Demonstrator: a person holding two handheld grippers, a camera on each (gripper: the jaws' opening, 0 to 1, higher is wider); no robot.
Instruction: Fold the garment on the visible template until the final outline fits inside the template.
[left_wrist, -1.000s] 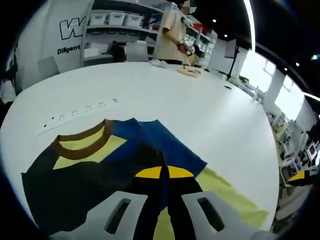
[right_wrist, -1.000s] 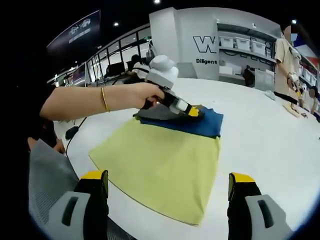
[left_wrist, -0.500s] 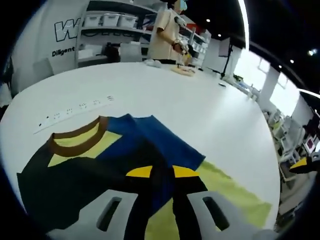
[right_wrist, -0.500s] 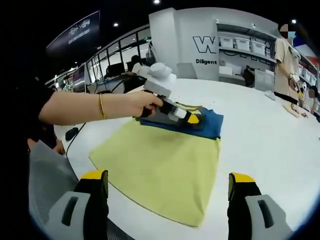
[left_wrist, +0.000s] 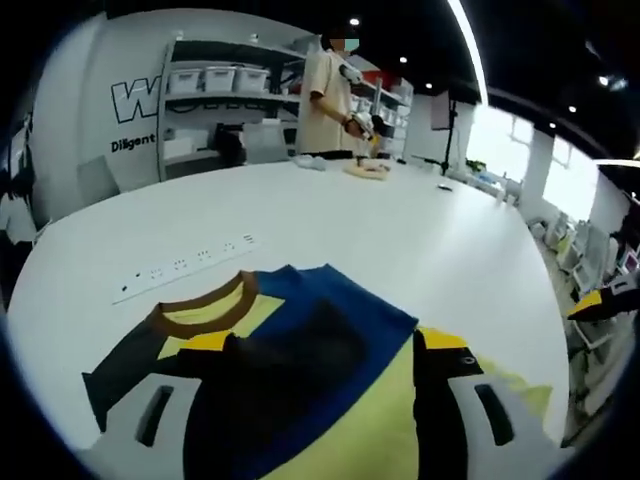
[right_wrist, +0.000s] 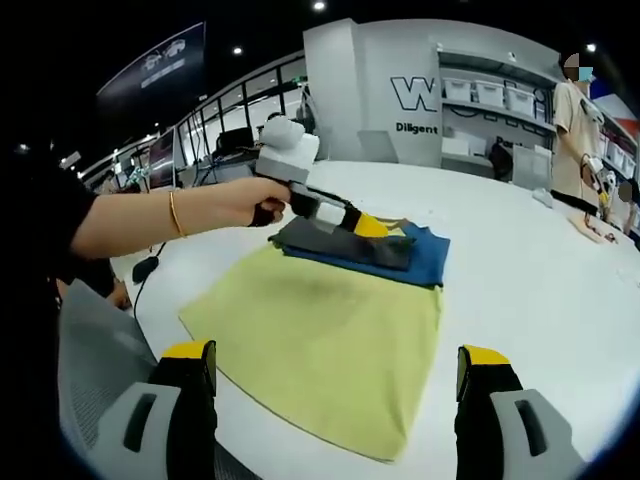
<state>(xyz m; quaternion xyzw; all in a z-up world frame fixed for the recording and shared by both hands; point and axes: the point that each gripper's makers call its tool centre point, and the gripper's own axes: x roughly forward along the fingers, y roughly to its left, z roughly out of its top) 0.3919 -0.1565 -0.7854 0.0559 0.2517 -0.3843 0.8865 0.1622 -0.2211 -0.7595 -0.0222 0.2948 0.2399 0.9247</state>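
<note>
Lying folded — garment (right_wrist: 370, 250) collar (left_wrist: 205, 305) away.

Power strip (left_wrist: 185, 266), shelved bins (left_wrist: 215, 78), bystander (left_wrist: 325, 95)

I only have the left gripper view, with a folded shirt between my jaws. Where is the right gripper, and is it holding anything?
Observer: The right gripper hangs open and empty at the near end of the yellow template, well apart from the garment.
Operator: How much of the template is uncovered?
Observer: Most of it. The folded garment covers just the far end.
Operator: Does the left gripper touch the fabric?
Observer: In the right gripper view the left gripper sits close over the dark top layer, but I cannot tell whether it makes contact.
</note>
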